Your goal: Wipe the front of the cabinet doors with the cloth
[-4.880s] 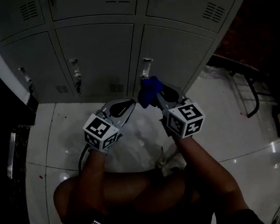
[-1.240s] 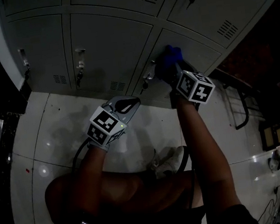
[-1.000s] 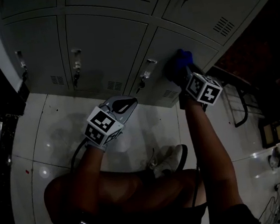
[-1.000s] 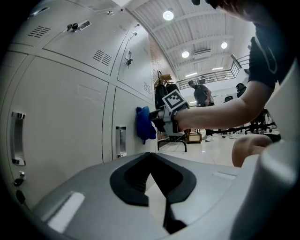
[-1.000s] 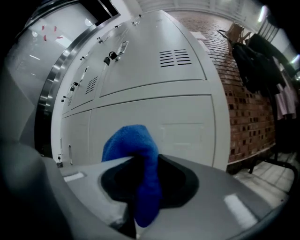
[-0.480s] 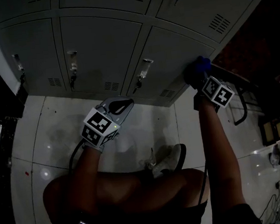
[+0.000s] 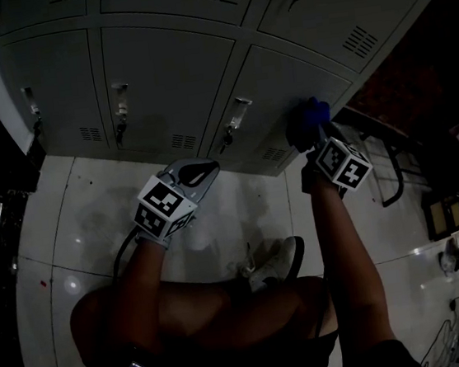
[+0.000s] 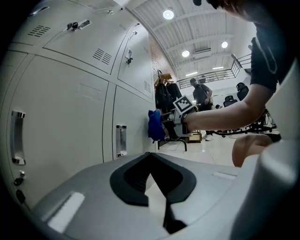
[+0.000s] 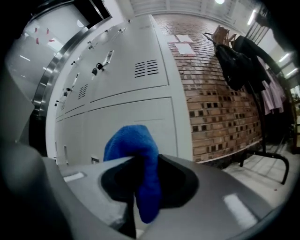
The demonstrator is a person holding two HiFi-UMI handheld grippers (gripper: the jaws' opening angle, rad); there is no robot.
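A blue cloth (image 7: pixel 311 115) is pinched in my right gripper (image 7: pixel 309 131) and pressed against the bottom right grey cabinet door (image 7: pixel 283 80), near its right side. The right gripper view shows the cloth (image 9: pixel 136 159) bunched between the shut jaws, with the door (image 9: pixel 131 126) just beyond. My left gripper (image 7: pixel 199 174) hangs low over the floor in front of the lockers, shut and holding nothing. From the left gripper view, the cloth (image 8: pixel 154 125) shows against the door, past a door handle (image 8: pixel 121 139).
Grey locker doors with handles (image 7: pixel 238 112) and vents fill the top of the head view. White tiled floor (image 7: pixel 78 238) lies below. A brick wall (image 9: pixel 220 93) and a black coat rack (image 9: pixel 243 61) stand right of the lockers. My knees and a shoe (image 7: pixel 272 263) are underneath.
The right gripper carried the cloth rightward across the bottom right door, then came back slightly left in the last half second. The left gripper stayed put.
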